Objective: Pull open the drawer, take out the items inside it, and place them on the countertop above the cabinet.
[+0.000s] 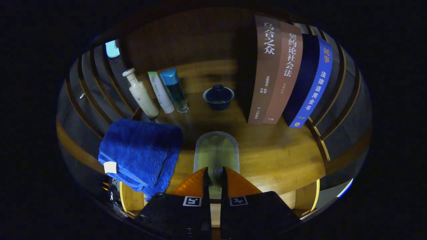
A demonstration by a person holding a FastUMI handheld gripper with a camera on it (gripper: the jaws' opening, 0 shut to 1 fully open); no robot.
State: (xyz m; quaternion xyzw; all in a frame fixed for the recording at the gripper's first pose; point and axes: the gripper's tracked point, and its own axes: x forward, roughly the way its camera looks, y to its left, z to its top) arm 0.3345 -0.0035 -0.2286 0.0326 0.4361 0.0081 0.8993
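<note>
The gripper (215, 176) pinches a pale, rounded item (216, 151) between nearly closed fingers, holding it over the wooden countertop (277, 156), likely to set down. A folded blue towel (141, 153) (apparently already out) lies at nine o'clock.
</note>
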